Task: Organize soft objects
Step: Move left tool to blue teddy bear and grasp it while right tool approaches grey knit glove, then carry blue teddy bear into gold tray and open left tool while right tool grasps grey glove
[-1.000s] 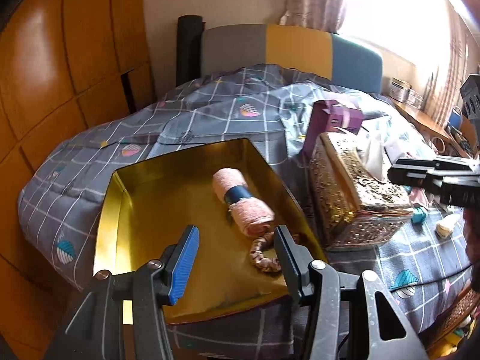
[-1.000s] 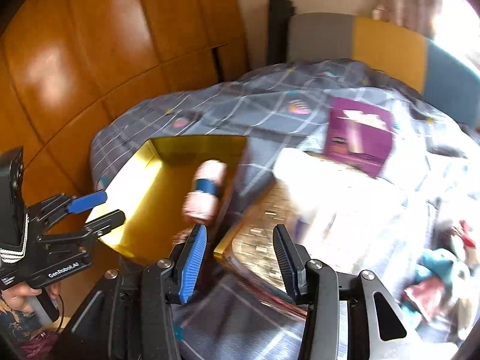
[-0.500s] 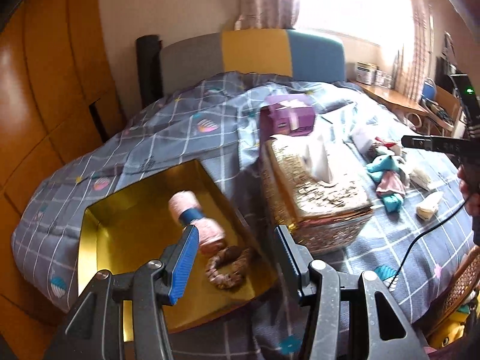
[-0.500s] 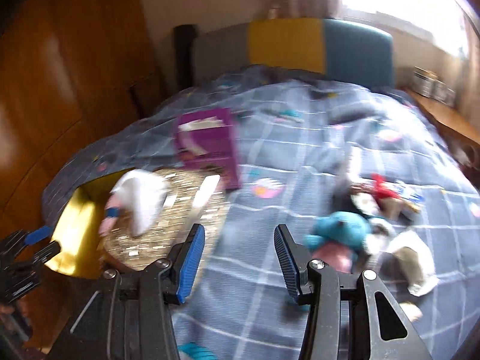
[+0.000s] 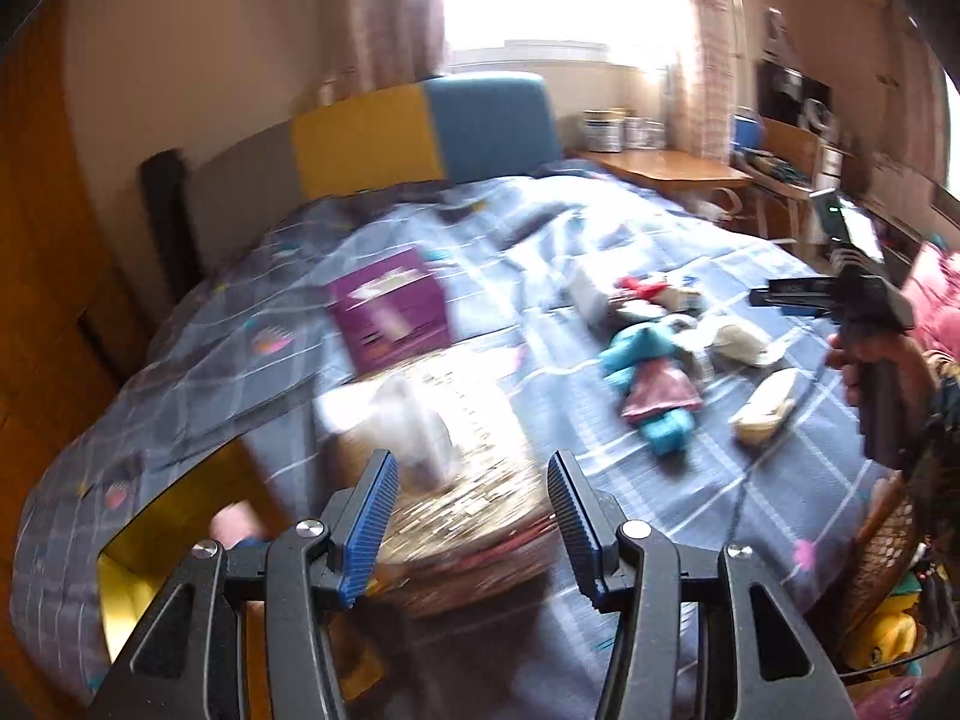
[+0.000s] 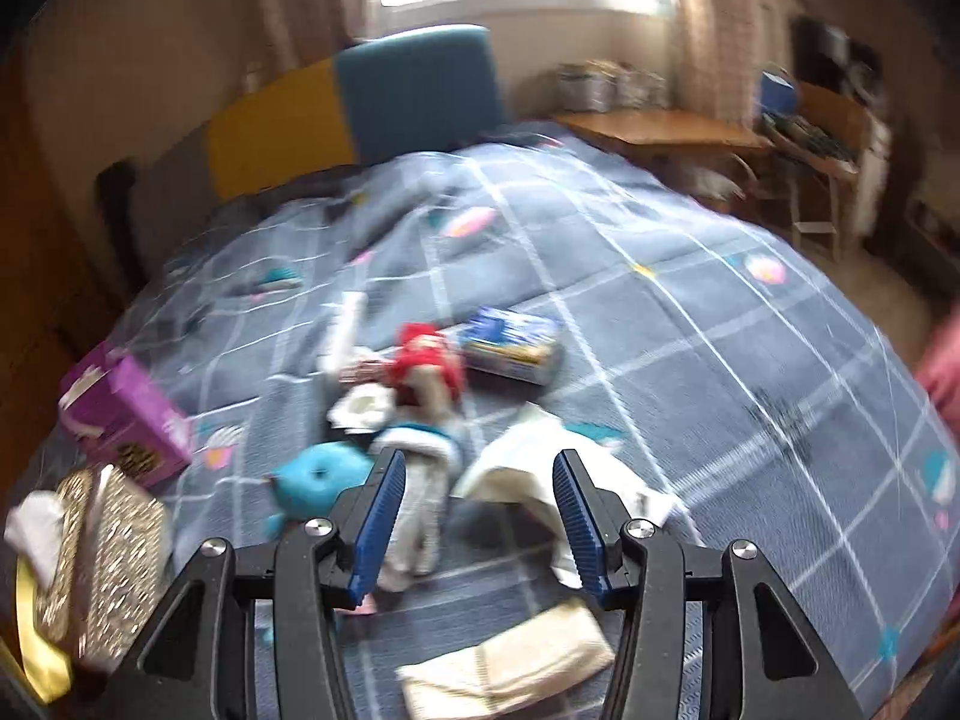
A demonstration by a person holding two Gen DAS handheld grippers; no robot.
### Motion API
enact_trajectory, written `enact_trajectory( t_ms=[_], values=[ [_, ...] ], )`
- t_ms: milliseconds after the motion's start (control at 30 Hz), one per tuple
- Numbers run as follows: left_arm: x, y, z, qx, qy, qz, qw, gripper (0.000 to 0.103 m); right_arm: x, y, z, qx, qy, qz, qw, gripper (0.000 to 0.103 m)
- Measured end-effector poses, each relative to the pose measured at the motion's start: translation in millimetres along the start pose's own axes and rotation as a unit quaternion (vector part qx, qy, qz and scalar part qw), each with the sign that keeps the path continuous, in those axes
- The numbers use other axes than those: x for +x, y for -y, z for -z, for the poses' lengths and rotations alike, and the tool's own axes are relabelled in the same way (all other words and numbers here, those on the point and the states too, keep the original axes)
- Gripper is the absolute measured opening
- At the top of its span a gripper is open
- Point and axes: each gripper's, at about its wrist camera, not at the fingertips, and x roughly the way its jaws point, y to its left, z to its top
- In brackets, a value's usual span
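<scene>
Your right tool (image 6: 474,510) is empty, its jaws opening, above the soft toys (image 6: 420,396) on the bed (image 6: 690,312). Lower it over one toy only. The left tool (image 5: 471,522) hangs released.

Bed (image 6: 690,312): far right half bare, free passage. Soft-toy cluster (image 6: 420,384) crowds the centre. Purple box (image 6: 120,414) and glittered tissue box (image 6: 102,546) obstruct the left side, beside the gold tray (image 5: 174,504).
</scene>
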Motion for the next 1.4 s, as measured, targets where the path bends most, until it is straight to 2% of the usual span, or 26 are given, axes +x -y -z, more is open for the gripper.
enact_trajectory(
  t_ms=[100,300,467,533,633,667,733,833,967,1000,1033,1067,1100,1133,1233,1400],
  values=[
    [16.6,26.5,-21.6,0.012,-0.008,0.045,0.9989,0.053,-3.3,22.5,-5.4,0.060,0.012,-0.013,0.998,0.053],
    [69.5,85.6,-47.2,0.030,-0.047,0.110,0.9924,0.053,-4.3,26.2,-6.6,0.074,0.009,-0.017,0.997,0.056],
    [127.9,114.7,-48.1,0.035,-0.100,0.122,0.9868,0.054,-2.6,27.9,-3.3,0.082,0.001,-0.031,0.996,0.057],
    [154.4,121.8,-46.1,0.033,-0.126,0.115,0.9848,0.060,-0.8,30.0,-3.4,0.089,-0.003,-0.039,0.995,0.058],
    [188.0,122.9,-47.9,0.009,-0.151,0.106,0.9828,0.060,0.1,31.1,-3.1,0.093,-0.006,-0.046,0.995,0.058],
    [196.1,122.2,-50.5,-0.002,-0.155,0.109,0.9819,0.060,0.0,31.4,-3.0,0.094,-0.007,-0.047,0.994,0.058],
    [211.6,124.3,-56.1,-0.015,-0.163,0.117,0.9795,0.069,1.0,31.5,-2.5,0.095,-0.010,-0.048,0.994,0.058],
    [232.2,131.3,-62.7,-0.017,-0.174,0.119,0.9773,0.071,5.2,34.0,-2.2,0.104,-0.020,-0.055,0.993,0.058],
    [264.5,140.1,-63.5,0.001,-0.193,0.092,0.9768,0.071,9.3,35.4,-1.3,0.111,-0.031,-0.063,0.991,0.058],
    [271.3,139.9,-60.6,0.000,-0.203,0.097,0.9744,0.070,9.6,35.1,-1.1,0.110,-0.032,-0.063,0.991,0.058],
    [274.7,137.4,-56.8,-0.010,-0.211,0.105,0.9718,0.058,10.3,34.6,-1.2,0.109,-0.033,-0.063,0.991,0.058],
    [273.5,132.7,-53.1,-0.028,-0.213,0.121,0.9692,0.051,10.7,34.5,-0.9,0.109,-0.035,-0.063,0.991,0.058],
    [268.1,129.3,-50.8,-0.034,-0.206,0.127,0.9698,0.040,11.4,34.4,-0.7,0.108,-0.037,-0.064,0.991,0.058],
    [263.2,126.1,-47.4,-0.039,-0.209,0.127,0.9689,0.037,12.6,34.2,-0.8,0.108,-0.039,-0.064,0.991,0.058],
    [244.1,114.4,-35.8,-0.063,-0.206,0.136,0.9671,0.033,18.9,32.0,0.3,0.104,-0.055,-0.067,0.991,0.058],
    [215.9,105.5,-12.4,-0.055,-0.199,0.137,0.9687,0.032,34.6,16.4,6.7,0.077,-0.103,-0.089,0.988,0.058]
  ],
)
